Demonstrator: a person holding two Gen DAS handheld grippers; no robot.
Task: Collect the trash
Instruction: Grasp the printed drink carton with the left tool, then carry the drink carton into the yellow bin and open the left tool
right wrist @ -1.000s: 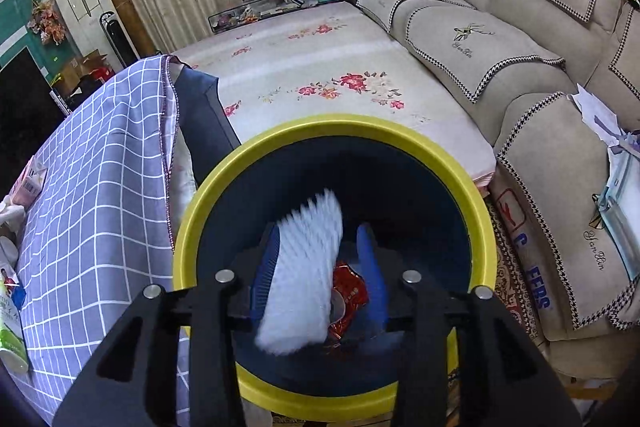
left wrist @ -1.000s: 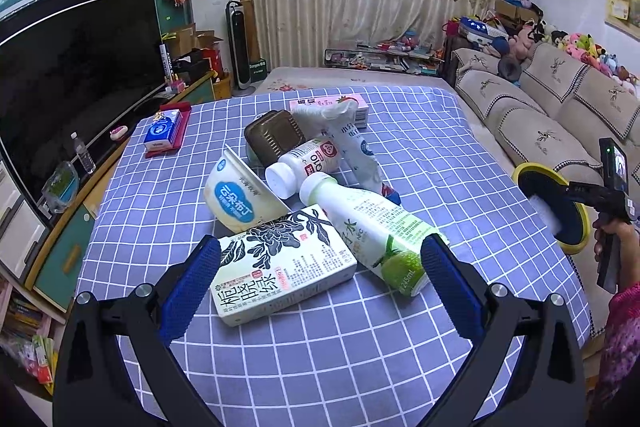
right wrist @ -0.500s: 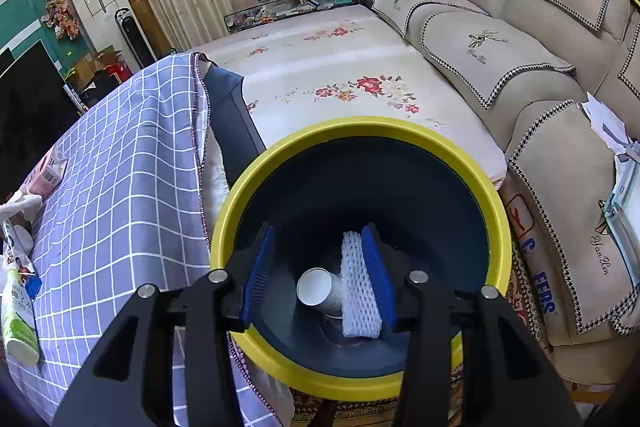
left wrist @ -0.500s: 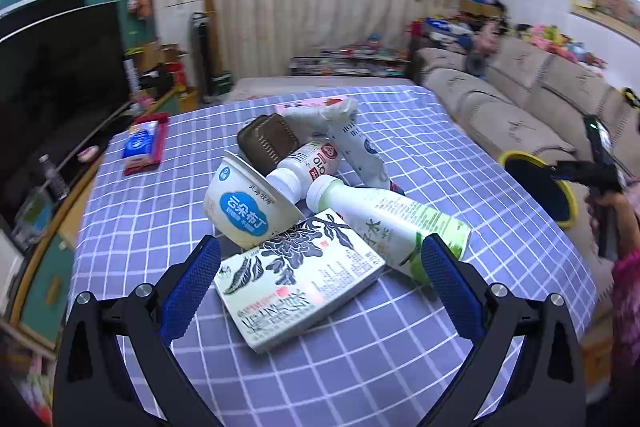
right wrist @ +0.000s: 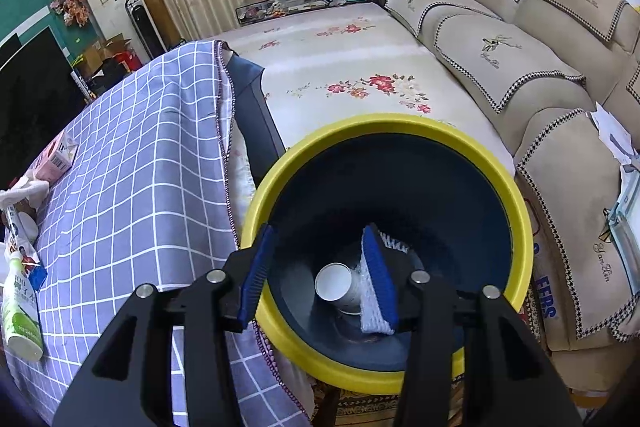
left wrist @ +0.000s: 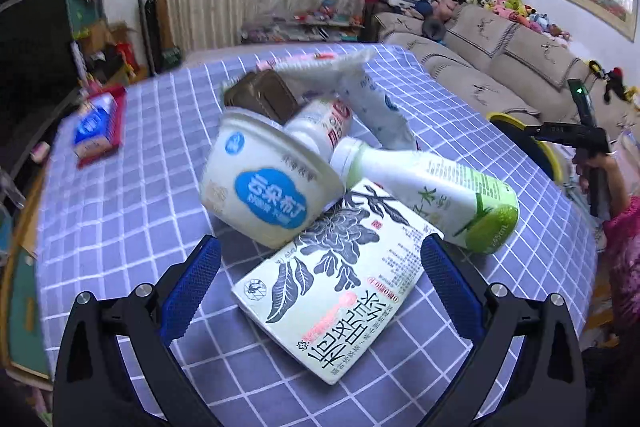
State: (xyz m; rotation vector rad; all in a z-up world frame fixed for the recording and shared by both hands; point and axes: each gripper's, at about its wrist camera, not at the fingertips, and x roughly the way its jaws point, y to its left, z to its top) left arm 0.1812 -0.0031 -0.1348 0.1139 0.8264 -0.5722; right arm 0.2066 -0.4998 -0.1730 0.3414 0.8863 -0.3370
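- Trash lies heaped in the middle of the bench (left wrist: 132,187), on its blue checked cloth, as my left wrist view shows: a flat drink carton (left wrist: 340,291), a white tub (left wrist: 264,187), a green-and-white bottle (left wrist: 432,195), a small white bottle (left wrist: 324,123) and a white pouch (left wrist: 376,107) behind them.
- My left gripper (left wrist: 320,279) hangs spread wide and empty, its blue pads either side of the carton's near end without touching it.
- I judge the carton to be the next pick. It lies skewed to my jaws, so I would turn to square across its narrow width, come down low, and close firmly but not hard enough to crush the board.
- The tub leans on the carton's far corner and the green bottle lies against its other edge; lifting slowly should keep them from rolling.
- Writing: the carton bears large Chinese characters and a black flower print; the tub has a blue oval with white characters; the small bottle has red lettering. I cannot read any brand surely.
- In my right wrist view, my right gripper (right wrist: 320,275) is released over the yellow-rimmed bin (right wrist: 392,123), beside the bench.
- A paper cup (right wrist: 336,285) and a white foam net (right wrist: 372,303) lie at the bin's bottom.
- The sofa cover reads "Yan Ren" or similar.
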